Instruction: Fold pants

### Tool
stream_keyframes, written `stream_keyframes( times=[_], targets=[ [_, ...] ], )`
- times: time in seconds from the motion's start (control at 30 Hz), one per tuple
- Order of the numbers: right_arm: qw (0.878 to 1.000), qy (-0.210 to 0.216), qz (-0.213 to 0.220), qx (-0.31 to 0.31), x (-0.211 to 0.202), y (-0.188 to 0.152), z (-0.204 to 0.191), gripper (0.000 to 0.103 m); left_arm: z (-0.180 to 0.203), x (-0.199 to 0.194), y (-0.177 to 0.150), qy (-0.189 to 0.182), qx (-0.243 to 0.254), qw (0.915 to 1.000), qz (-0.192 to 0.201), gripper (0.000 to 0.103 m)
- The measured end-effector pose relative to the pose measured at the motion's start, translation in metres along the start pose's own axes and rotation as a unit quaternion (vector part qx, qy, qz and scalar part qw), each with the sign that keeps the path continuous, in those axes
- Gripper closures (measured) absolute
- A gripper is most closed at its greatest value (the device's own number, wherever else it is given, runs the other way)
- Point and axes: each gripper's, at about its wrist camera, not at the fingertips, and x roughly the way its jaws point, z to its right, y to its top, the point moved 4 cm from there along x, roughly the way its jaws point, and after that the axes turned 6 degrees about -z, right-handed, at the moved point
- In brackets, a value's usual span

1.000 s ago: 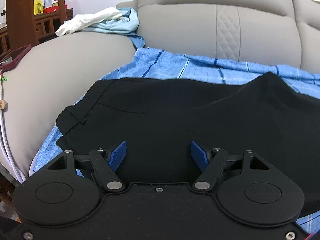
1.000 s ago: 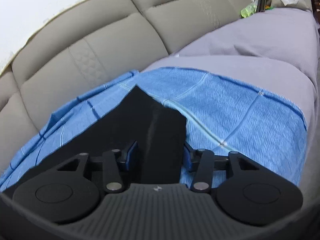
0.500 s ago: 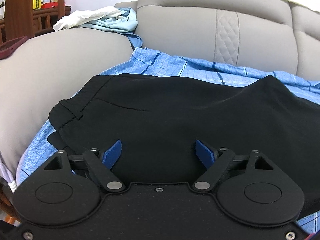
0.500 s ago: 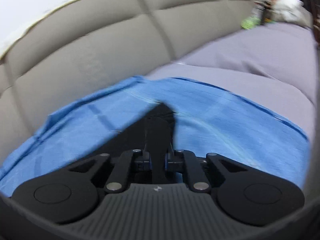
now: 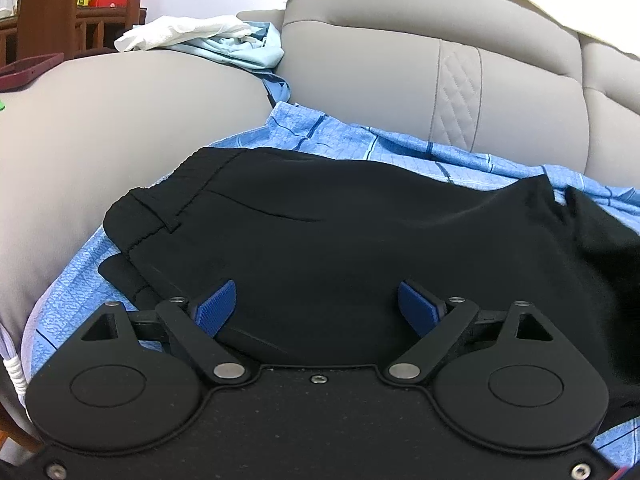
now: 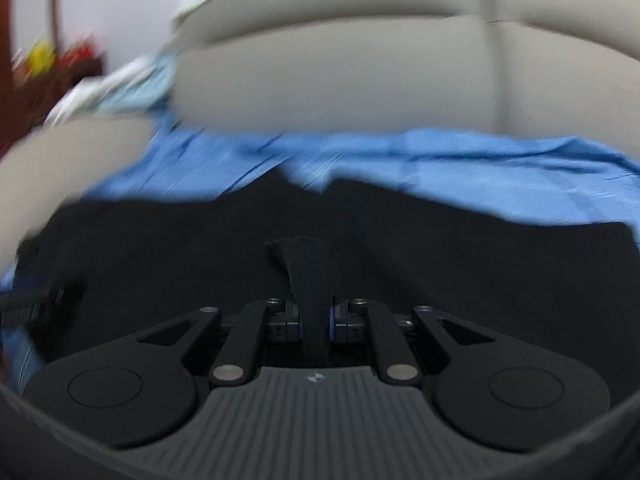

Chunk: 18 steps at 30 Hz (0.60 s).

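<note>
The left claw [image 5: 316, 312] is wide open, and its two blue pads [image 5: 214, 312] hold nothing. It sits low over the black pants [image 5: 340, 240], and the cloth lies between its fingers.

The pants lie flat on a blue checked sheet [image 5: 360, 144] that covers the seat of a gray sofa [image 5: 380, 72]. The waistband [image 5: 140, 220] is at the left end of the seat, close to the sofa's big round arm [image 5: 120, 120]. A belt loop shows on the waistband. The rest of the pants runs off toward the right end of the seat.

The right claw [image 6: 314, 324] is squeezed shut on a bunch of the pants [image 6: 440, 280]. A small fold of black cloth [image 6: 308, 264] sticks up between its fingers. More black cloth spreads out in front of it and to both sides. This view is blurry, so small things are hard to see. The blue sheet [image 6: 480, 168] shows behind the pants, up against the sofa back [image 6: 340, 88].

On top of the sofa arm lies a pile of white and light blue clothes [image 5: 208, 38]. Behind it stands a brown wooden shelf [image 5: 80, 20] with small bottles on it.
</note>
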Motion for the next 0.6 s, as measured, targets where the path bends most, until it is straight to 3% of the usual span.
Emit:
stream_keyframes(
  times=[0.13,0.17,0.23,0.27,0.3,0.47,0.6],
  targets=[
    [0.995,-0.05,0.023,-0.082,0.003,-0.009,-0.04,0.085,-0.004,-0.001,-0.001,-0.006,-0.005,1.0,0.002,0.015],
    [0.994,-0.052,0.023,-0.089,0.003,-0.011,-0.046,0.079,-0.004,-0.002,0.0,-0.007,-0.006,1.0,0.002,0.015],
    [0.994,-0.035,0.022,-0.099,-0.001,-0.014,-0.053,0.068,-0.004,-0.002,0.0,-0.011,-0.01,0.9999,0.003,0.015],
    [0.995,-0.017,0.02,-0.101,-0.005,-0.016,-0.055,0.058,-0.005,-0.003,0.001,-0.016,-0.013,0.9998,0.004,0.015],
    [0.995,-0.007,0.018,-0.101,-0.007,-0.017,-0.057,0.041,-0.005,-0.005,0.001,-0.021,-0.017,0.9996,0.006,0.015],
    [0.992,0.07,0.016,-0.102,-0.045,-0.04,-0.062,0.019,-0.002,-0.02,0.006,-0.049,-0.025,0.9978,0.037,0.015],
    [0.992,0.095,0.055,-0.063,-0.084,-0.046,-0.041,0.006,0.027,-0.042,0.01,-0.064,0.016,0.9953,0.071,0.018]
  ],
)
